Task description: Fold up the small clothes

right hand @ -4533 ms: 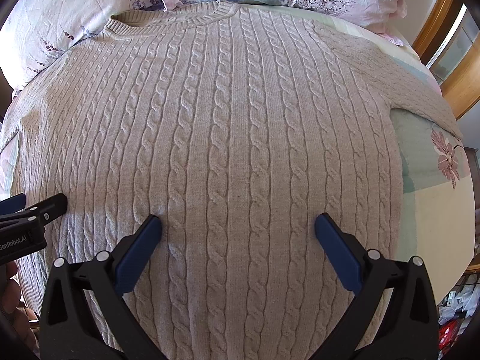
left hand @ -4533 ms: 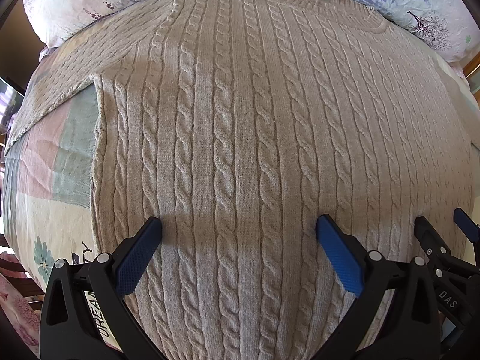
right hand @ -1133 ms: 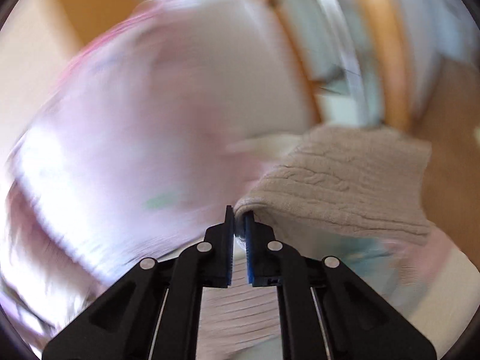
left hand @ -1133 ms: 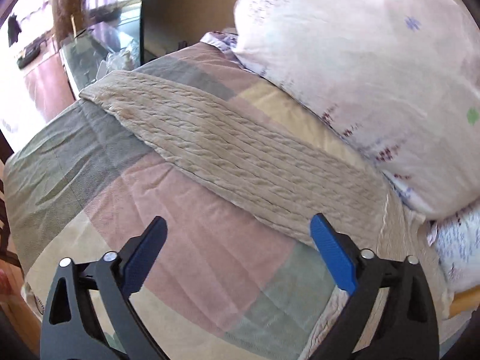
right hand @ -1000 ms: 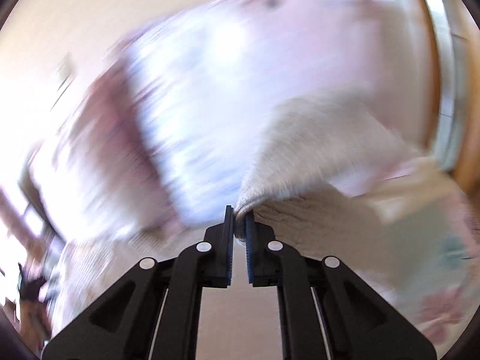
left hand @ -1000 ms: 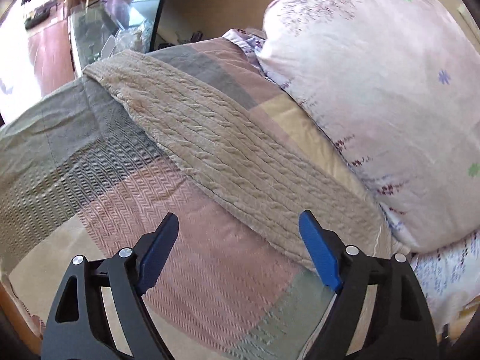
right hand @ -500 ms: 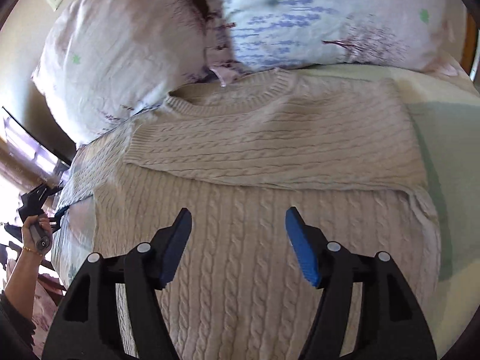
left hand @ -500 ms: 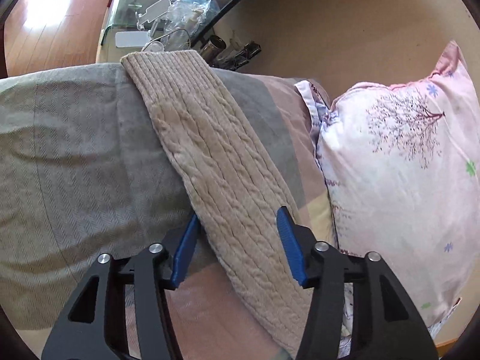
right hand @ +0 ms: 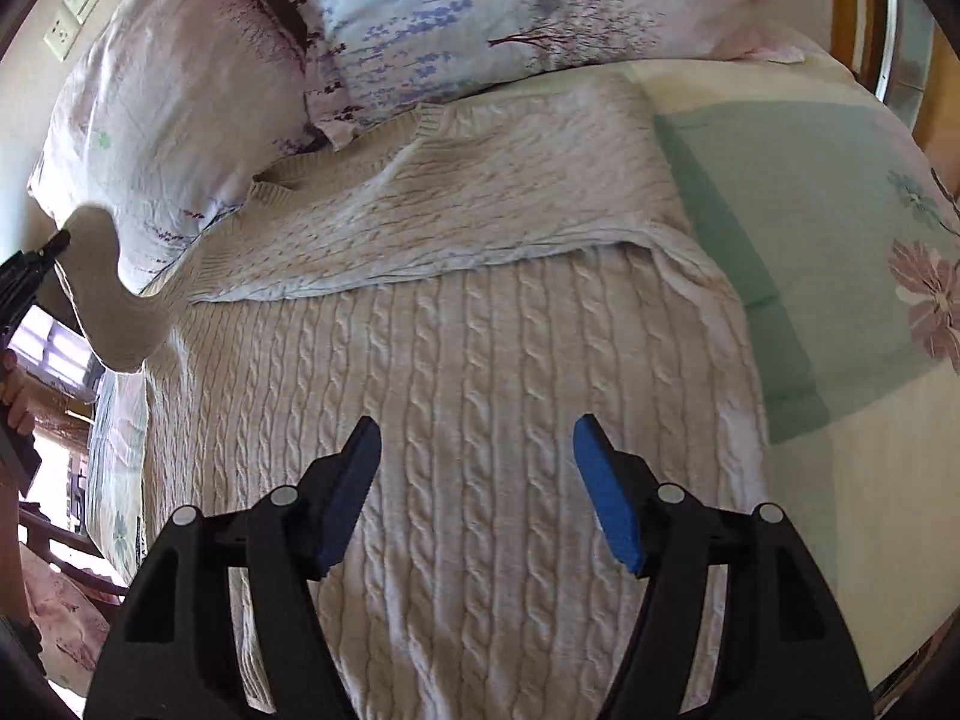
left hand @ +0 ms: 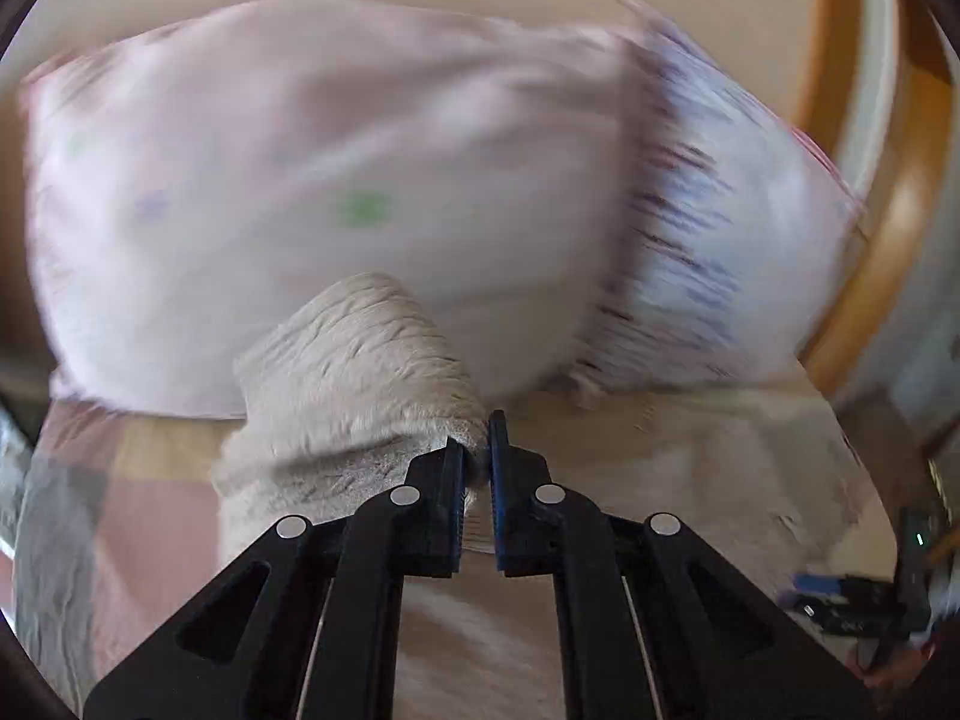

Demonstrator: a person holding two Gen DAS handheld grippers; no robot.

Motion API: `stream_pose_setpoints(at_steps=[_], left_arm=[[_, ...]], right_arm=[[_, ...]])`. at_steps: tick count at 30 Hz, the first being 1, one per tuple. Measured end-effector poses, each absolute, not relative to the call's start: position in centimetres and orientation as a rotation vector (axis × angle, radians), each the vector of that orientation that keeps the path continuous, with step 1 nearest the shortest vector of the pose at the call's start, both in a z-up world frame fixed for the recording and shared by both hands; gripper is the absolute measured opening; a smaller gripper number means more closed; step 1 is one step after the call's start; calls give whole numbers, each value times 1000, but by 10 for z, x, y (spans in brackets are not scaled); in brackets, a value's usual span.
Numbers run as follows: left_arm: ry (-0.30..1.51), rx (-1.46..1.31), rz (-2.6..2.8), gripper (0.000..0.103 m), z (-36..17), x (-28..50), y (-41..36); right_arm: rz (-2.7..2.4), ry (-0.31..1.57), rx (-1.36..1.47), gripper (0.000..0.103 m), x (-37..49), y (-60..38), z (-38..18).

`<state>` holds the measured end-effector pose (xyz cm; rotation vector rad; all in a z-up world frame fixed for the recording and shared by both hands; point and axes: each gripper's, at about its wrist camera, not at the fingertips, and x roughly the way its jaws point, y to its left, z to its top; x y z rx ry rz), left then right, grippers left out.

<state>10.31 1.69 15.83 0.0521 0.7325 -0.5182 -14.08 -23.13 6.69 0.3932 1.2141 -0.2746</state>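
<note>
My left tool (left hand: 477,459) has its two fingers pinched together on the cuff end of the sweater's left sleeve (left hand: 354,396), and the knit bunches up just ahead of the tips, raised off the bed. That view is smeared by motion, so I can make out little beyond a pale pink pillow (left hand: 312,192) filling the background and a wooden frame (left hand: 888,228) at the right edge. From my right wrist view the picture is sharp: the beige cable-knit sweater (right hand: 456,396) lies flat on the bed, neckline toward the pillows, with its right sleeve (right hand: 456,222) folded across the chest. My right tool (right hand: 477,492) hovers over the lower body of the sweater with its blue pads (right hand: 603,495) spread wide and nothing between them. At the far left of that view the lifted sleeve (right hand: 102,294) hangs from the tip of the left tool (right hand: 51,243). A floral bedsheet (right hand: 840,252) shows to the right of the sweater, and two flowered pillows (right hand: 480,6) sit at the head of the bed.
</note>
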Motion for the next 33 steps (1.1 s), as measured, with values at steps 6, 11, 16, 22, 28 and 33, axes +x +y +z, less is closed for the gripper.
stream_pose_setpoints(at_steps=[6,11,16,22,28,33], left_arm=[[904,283,-603,66,94,73,-104],[1005,98,-400,70,76,50,33],[1209,-122,-223,69,34,11,140],[1262,-290,-284,58,17,-50,146],[1311,-406,-309,30,11,-77,139],[1294,-554,-439,10,19,-40,138]], right_arm=[[-305,1218,447,67,-170,-267,73],[-330,1226,553,66,-211,-297,85],[-240,1321,803,46,-248,-304,63],[-96,1391,1076,15,-279,-285,38],[-29,1368,1140,9,-275,-269,35],[13,1187,1127,8,-220,-283,61]])
